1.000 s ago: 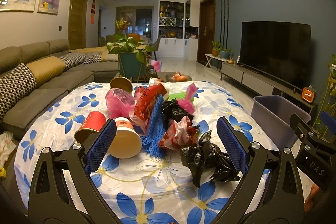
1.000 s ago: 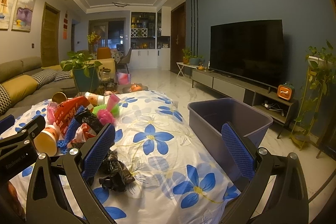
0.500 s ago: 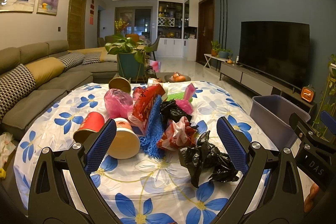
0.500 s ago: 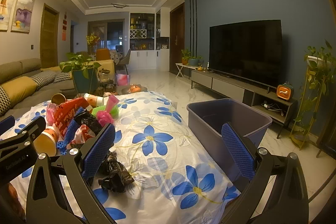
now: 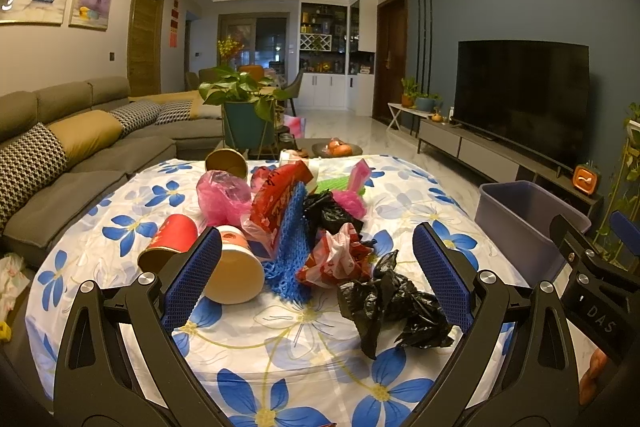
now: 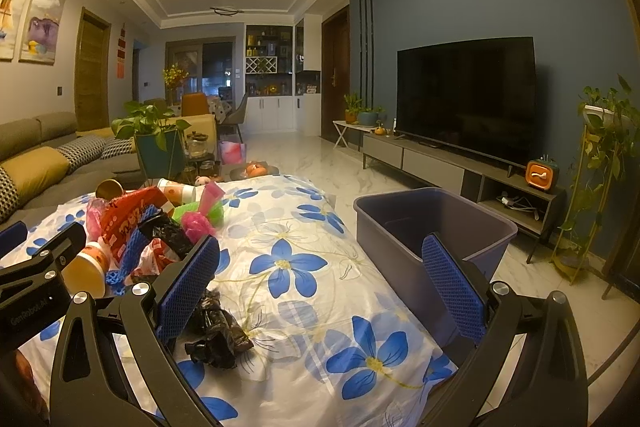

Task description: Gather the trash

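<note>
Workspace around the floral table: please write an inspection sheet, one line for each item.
Surface: table with floral cloth.
Job's things: trash pile with paper cups, red wrapper, blue net; black bag nearest; purple bin on the floor beside the table, nothing seen inside it.
Clutter: white scrap on the floor.
Tools: left tool and right tool open, holding nothing.
Cables: some under the TV stand.
Surroundings: sofa, plant, TV.

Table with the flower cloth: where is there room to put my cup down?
Bare cloth lies between the trash pile and the purple bin. Also free: the near edge in front of the black bag. The middle-left, around the paper cups, is crowded.
</note>
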The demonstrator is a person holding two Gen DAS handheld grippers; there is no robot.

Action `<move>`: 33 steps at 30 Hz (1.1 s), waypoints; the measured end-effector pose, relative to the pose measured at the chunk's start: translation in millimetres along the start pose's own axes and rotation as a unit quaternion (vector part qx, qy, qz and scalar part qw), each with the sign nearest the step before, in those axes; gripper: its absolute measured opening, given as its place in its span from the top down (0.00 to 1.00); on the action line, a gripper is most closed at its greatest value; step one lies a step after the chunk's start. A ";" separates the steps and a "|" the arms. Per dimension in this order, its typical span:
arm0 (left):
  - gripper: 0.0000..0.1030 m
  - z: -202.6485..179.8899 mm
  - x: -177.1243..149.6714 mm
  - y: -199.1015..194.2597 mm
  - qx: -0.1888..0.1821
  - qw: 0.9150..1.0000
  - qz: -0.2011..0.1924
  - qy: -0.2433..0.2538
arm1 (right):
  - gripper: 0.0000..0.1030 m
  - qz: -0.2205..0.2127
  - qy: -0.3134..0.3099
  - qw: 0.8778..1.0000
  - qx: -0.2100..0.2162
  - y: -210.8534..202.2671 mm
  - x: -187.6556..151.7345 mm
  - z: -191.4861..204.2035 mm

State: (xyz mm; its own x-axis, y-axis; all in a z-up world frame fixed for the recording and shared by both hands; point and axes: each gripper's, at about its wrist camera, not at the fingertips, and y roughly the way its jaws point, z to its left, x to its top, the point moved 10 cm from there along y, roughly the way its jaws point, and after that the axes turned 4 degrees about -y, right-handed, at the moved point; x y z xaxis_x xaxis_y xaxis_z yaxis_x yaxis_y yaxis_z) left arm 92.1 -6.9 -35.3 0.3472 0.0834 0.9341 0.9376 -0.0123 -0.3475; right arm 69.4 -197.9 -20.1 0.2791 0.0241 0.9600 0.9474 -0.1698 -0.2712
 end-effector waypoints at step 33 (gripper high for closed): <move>0.08 -9.2 1.4 1.6 0.003 1.000 -0.001 0.002 | 0.05 0.002 0.000 1.000 0.010 10.6 -8.1 4.0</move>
State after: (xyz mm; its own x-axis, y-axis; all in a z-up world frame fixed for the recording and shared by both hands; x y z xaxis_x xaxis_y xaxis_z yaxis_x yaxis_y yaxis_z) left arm 94.2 -16.0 -33.8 0.3453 0.0786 0.9352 0.9383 -0.0071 -0.3458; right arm 77.8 -195.9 -31.0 0.2826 0.0234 0.9589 0.9494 -0.1494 -0.2762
